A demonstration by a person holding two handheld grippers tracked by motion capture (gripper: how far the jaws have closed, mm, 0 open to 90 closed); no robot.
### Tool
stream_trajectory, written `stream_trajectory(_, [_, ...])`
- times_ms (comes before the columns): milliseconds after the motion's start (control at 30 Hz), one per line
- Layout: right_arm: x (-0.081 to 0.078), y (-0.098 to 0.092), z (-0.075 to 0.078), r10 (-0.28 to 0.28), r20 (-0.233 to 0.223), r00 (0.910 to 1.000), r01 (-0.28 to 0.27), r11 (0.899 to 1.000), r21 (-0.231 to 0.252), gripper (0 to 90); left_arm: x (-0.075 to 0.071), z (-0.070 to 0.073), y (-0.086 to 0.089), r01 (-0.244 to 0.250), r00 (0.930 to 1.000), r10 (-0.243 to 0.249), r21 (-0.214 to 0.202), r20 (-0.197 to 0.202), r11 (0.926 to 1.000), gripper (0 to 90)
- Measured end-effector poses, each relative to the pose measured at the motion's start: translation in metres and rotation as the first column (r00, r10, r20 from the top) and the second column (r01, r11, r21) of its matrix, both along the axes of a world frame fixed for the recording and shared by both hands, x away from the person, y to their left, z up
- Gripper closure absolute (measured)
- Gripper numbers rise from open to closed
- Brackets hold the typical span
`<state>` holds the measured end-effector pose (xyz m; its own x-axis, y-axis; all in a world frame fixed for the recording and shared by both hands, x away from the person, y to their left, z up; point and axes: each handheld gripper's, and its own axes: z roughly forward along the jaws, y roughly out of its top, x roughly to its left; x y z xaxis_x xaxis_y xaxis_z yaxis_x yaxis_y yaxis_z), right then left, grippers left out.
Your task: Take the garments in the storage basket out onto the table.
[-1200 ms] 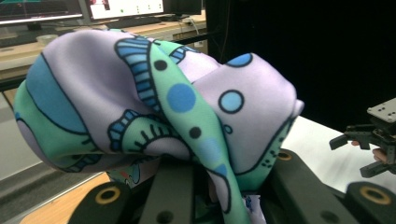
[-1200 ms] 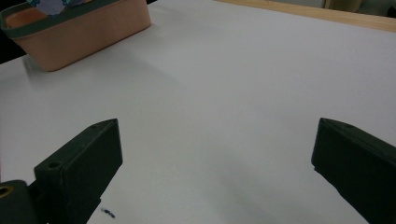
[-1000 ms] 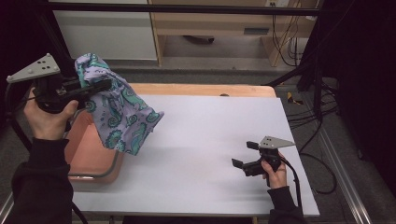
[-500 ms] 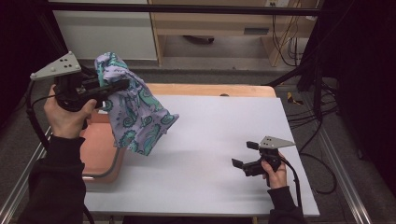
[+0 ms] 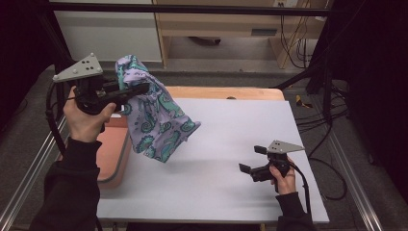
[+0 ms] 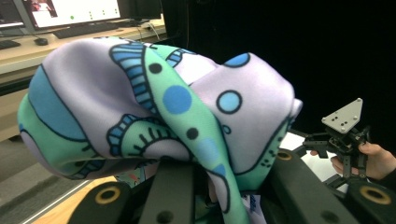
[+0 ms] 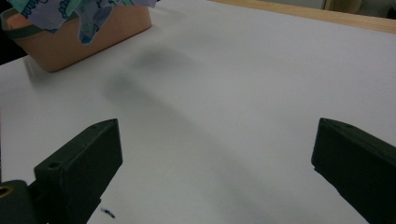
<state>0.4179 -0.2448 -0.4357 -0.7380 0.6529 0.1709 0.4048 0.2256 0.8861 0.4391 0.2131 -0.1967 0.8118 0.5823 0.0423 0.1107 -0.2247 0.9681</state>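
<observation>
Here, from the high view, I hold my left gripper raised above the left side of the table, its jaws clamped on a bunched fold of a paisley cloth printed in lilac, teal and blue. The cloth hangs free from the jaws, clear of the white tabletop, with its lower edge dangling just beside a shallow terracotta-coloured bin that sits at the table's left edge. In the left gripper view, the cloth bulges up and over the two black jaws, which pinch it close together at the bottom of the frame.

My right gripper rests low over the right part of the table, well apart from the cloth. In the right gripper view its jaws stand wide apart with nothing between them, only bare white surface ahead, and the bin shows in the far corner with a scrap of cloth over it.

I judge the step in hand to be carrying the cloth out from the bin toward the open middle of the table. The next move likely calls for lowering it onto the white surface, then bringing the open right gripper across to catch a free edge. Where that edge lies I cannot make out, as the folds hide it.
</observation>
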Motion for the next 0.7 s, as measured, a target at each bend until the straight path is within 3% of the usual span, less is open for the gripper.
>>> stream_trajectory(700, [0.0,0.0,0.0,0.0,0.0,1.0,0.0,1.0,0.0,2.4,0.014,-0.019,-0.043,0.051,0.998,-0.05,0.007,-0.037,0.9987,77.7])
